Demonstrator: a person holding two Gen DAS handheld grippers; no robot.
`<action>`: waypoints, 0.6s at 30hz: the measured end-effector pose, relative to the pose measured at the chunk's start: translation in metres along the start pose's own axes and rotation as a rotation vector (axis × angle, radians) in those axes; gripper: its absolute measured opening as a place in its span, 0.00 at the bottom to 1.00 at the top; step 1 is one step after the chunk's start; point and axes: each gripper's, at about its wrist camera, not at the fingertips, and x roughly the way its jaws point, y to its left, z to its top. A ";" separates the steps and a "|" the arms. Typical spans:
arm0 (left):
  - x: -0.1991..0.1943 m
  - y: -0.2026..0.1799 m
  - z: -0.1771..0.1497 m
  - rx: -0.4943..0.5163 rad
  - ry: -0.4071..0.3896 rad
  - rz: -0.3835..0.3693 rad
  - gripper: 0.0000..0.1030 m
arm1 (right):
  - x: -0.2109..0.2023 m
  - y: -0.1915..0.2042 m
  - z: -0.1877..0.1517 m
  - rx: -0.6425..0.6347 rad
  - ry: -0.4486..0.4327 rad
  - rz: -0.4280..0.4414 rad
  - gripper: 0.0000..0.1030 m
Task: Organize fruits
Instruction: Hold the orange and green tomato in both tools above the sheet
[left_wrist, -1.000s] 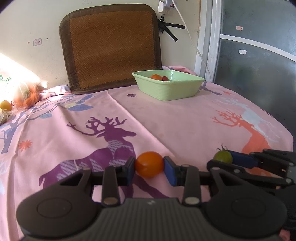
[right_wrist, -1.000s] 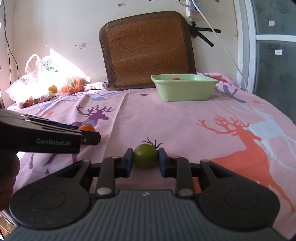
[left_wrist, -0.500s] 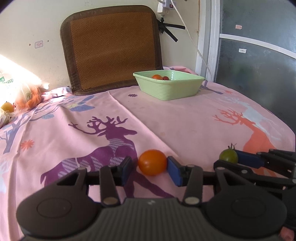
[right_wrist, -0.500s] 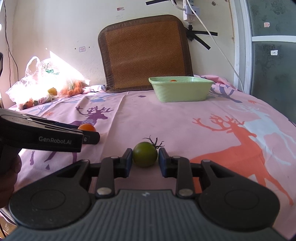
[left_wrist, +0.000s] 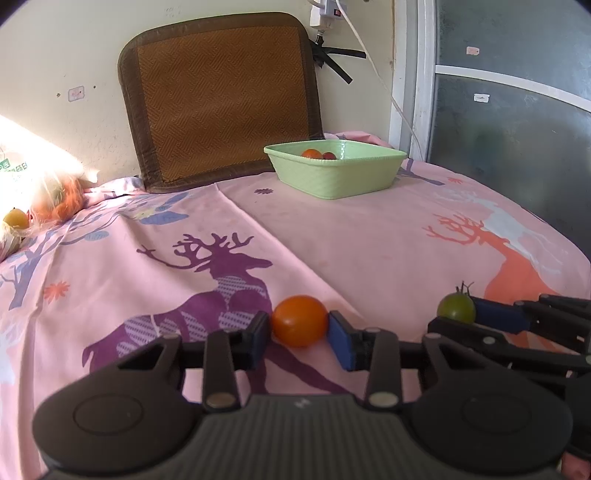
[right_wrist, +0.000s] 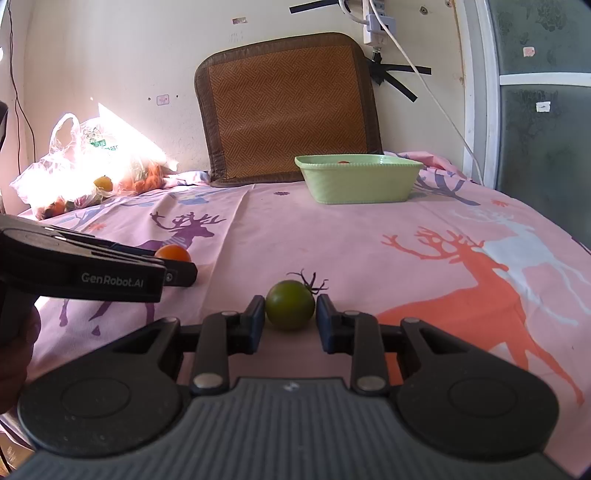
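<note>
Two fruits already sit in the bowl (left_wrist: 334, 173) — left gripper (left_wrist: 299, 334) pinches an orange tomato (left_wrist: 300, 320), right gripper (right_wrist: 290, 319) a green tomato (right_wrist: 290, 304), both low over the cloth (left_wrist: 369, 236), undelivered.

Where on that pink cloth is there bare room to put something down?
The wide stretch between the green basket and the two grippers lies bare, as does the orange deer print on the right. It is crowded at the plastic bag far left.
</note>
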 end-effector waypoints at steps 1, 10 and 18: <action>0.000 0.000 0.000 0.000 0.000 0.000 0.33 | 0.000 0.000 0.000 -0.001 0.000 0.000 0.32; -0.001 0.000 0.000 -0.006 -0.003 0.001 0.32 | -0.001 0.000 0.000 -0.002 -0.002 0.001 0.31; -0.003 -0.006 0.007 0.004 0.000 -0.010 0.32 | -0.001 0.000 0.003 0.015 -0.001 0.014 0.30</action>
